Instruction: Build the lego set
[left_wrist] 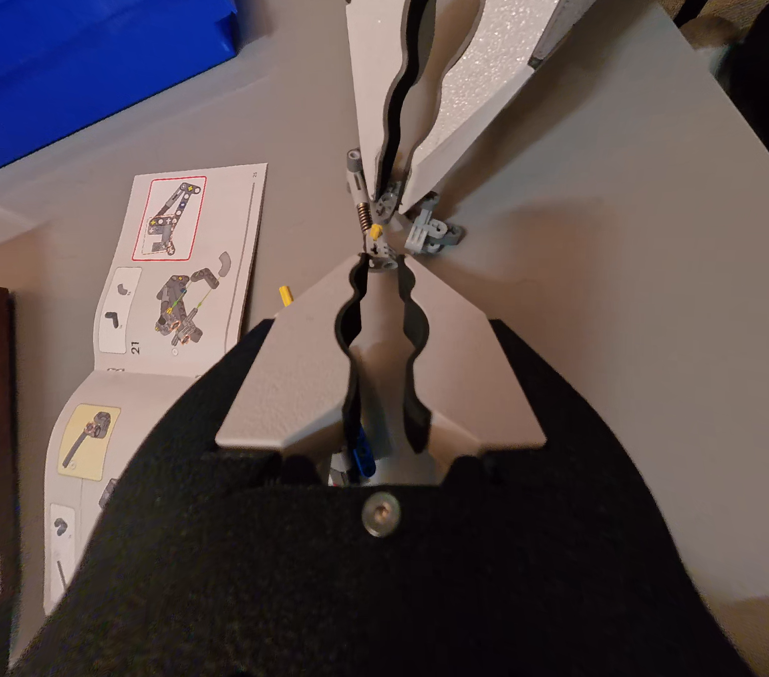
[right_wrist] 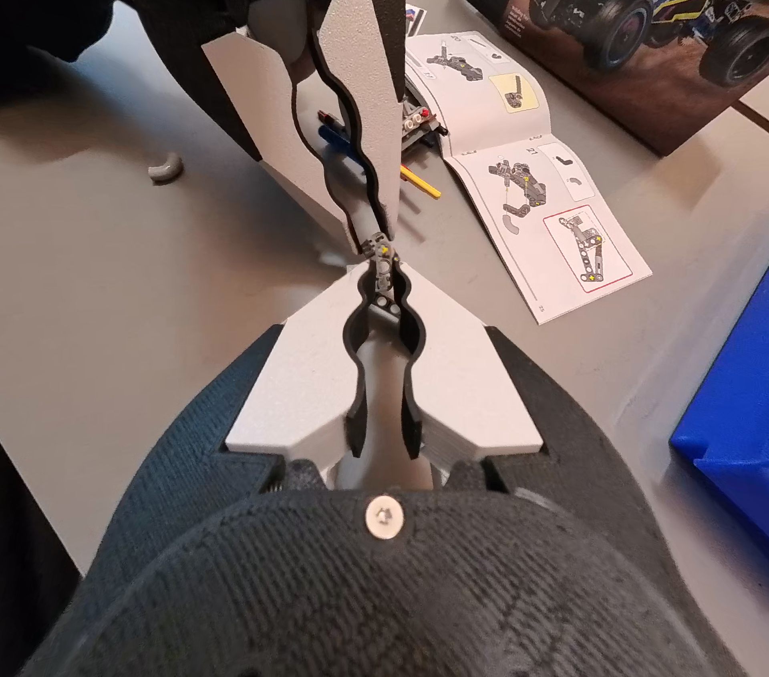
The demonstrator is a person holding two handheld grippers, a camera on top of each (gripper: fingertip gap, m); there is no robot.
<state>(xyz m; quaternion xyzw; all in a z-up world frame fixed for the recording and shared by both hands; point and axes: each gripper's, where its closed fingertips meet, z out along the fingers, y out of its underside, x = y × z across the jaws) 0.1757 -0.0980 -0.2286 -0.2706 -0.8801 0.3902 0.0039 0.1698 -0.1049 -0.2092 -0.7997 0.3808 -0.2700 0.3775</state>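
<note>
A small grey lego assembly (left_wrist: 376, 230) with a spring shock and a yellow pin hangs above the grey table (left_wrist: 582, 282), held between both grippers. My left gripper (left_wrist: 380, 260) is shut on its near end. My right gripper (left_wrist: 389, 197) comes in from the top and is shut on the far end. In the right wrist view my right gripper (right_wrist: 382, 276) grips the grey beam of the assembly (right_wrist: 383, 262), and the left gripper (right_wrist: 374, 237) meets it tip to tip from above.
An open instruction booklet (right_wrist: 541, 199) lies beside the grippers, also in the left wrist view (left_wrist: 187, 262). Around it are a partial build (right_wrist: 420, 120), a yellow axle (right_wrist: 420, 180), a blue piece (right_wrist: 337, 141) and a grey curved piece (right_wrist: 166, 168). The set's box (right_wrist: 624, 12) and a blue bin (left_wrist: 104, 12) flank them. The tips of both grippers are at nearly the same place. The grey curved piece (right_wrist: 166, 168) sits 12 cm or so from the ends of my left fingers.
</note>
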